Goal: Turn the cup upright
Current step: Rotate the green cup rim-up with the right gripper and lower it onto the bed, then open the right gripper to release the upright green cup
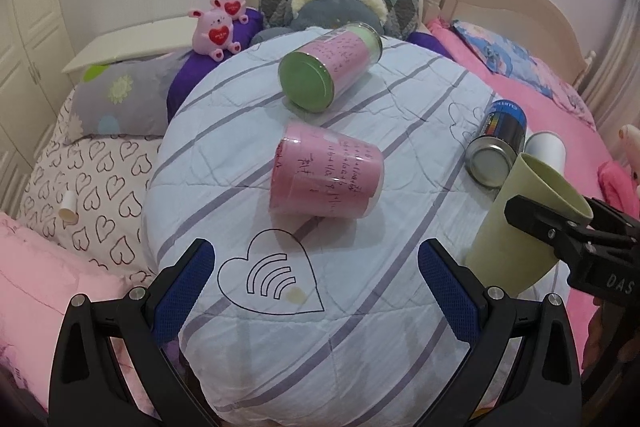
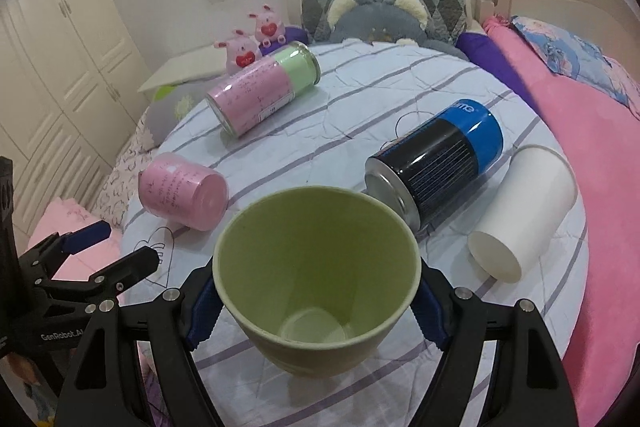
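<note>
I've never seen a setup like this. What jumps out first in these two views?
Front and centre, the right gripper clamps a pale green cup, mouth up, over a striped quilt. Around it lie toppled containers: a pink cup to the left, a blue-and-black can and a white cup to the right. The left gripper hangs open near the pink cup.
</note>
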### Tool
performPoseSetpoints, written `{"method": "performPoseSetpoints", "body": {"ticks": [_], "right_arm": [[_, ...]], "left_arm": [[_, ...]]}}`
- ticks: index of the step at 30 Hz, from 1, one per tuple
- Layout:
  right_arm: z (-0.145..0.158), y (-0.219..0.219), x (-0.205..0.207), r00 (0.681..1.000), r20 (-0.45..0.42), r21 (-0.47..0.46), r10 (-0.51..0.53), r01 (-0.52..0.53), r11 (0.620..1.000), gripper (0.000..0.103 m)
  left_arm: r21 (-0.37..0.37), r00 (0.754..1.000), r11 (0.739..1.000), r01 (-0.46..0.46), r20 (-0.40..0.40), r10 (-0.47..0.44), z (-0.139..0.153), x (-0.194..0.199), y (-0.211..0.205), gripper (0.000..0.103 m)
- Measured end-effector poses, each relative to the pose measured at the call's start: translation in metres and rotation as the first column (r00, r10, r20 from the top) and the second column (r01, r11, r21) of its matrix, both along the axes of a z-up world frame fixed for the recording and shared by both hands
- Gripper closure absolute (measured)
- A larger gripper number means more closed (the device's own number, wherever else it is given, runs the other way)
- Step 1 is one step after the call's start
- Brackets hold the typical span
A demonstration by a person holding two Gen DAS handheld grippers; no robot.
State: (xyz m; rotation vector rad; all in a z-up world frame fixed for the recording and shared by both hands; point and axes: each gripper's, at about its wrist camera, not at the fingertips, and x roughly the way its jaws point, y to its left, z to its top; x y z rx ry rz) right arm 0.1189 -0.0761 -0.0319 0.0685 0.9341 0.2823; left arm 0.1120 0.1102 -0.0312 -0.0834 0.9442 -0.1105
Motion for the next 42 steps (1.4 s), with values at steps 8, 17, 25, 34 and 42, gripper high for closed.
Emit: {"method": "performPoseSetpoints", "body": {"ticks": [8, 17, 25, 34, 42], "right_arm": [[-0.002, 0.001, -0.020, 0.999, 0.050, -0.004, 0.021, -0.021, 1.000, 0.022], [0.001, -0.006, -0.020, 0.999, 0.039, 0.080, 0.026, -0.029, 0.996, 0.019], [0.002, -0.006, -0.025, 0.998, 0.046, 0.088, 0.032, -0.036, 0.995, 0.018], [0.024, -0.010, -0.038, 0.989, 0.142, 0.115, 0.044, -0.061, 0.992, 0.018], [0.038, -0.022, -0.050, 0.981, 0.195, 0.119, 0.019, -0.043, 0.992, 0.018]], "left_arm": [[0.044, 1.000, 0.999, -0.010, 0.020, 0.009, 0.005, -0.001, -0.007, 0.000], [0.039, 0.999, 0.999, -0.018, 0.036, 0.017, 0.012, -0.005, -0.007, 0.000], [0.068, 0.999, 0.998, -0.013, 0.050, 0.009, 0.017, -0.009, -0.015, 0.000], [0.057, 0.998, 0.998, -0.005, 0.070, 0.001, 0.027, -0.015, -0.021, 0.000], [0.054, 0.995, 0.999, -0.004, 0.100, -0.002, 0.036, -0.025, -0.030, 0.000]]}}
